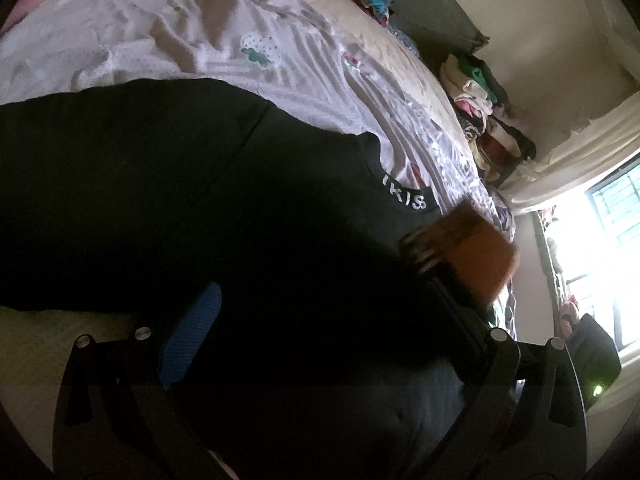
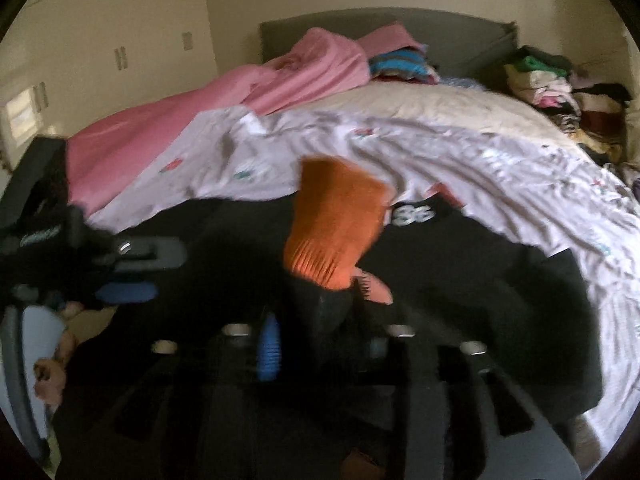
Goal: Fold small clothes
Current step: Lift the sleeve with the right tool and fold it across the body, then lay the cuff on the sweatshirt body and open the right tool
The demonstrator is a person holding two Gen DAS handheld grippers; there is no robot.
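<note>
A black garment (image 1: 200, 200) with white lettering (image 1: 404, 196) lies spread on the bed; it also shows in the right wrist view (image 2: 460, 272). My left gripper (image 1: 320, 312) has its blue pad (image 1: 192, 332) and orange pad (image 1: 472, 252) wide apart over the black cloth, open. In the right wrist view the left gripper (image 2: 120, 276) appears at the left edge of the garment. My right gripper (image 2: 316, 304) looks closed on black fabric, its orange pad (image 2: 336, 224) raised and blurred, its blue pad (image 2: 269, 350) close by.
The bed has a white patterned sheet (image 2: 400, 152) and a pink blanket (image 2: 200, 112). Stacks of folded clothes (image 2: 560, 84) sit at the bed's far right, more by the grey headboard (image 2: 400, 60). A bright window (image 1: 600, 248) is to the right. White cupboards (image 2: 120, 40) stand at left.
</note>
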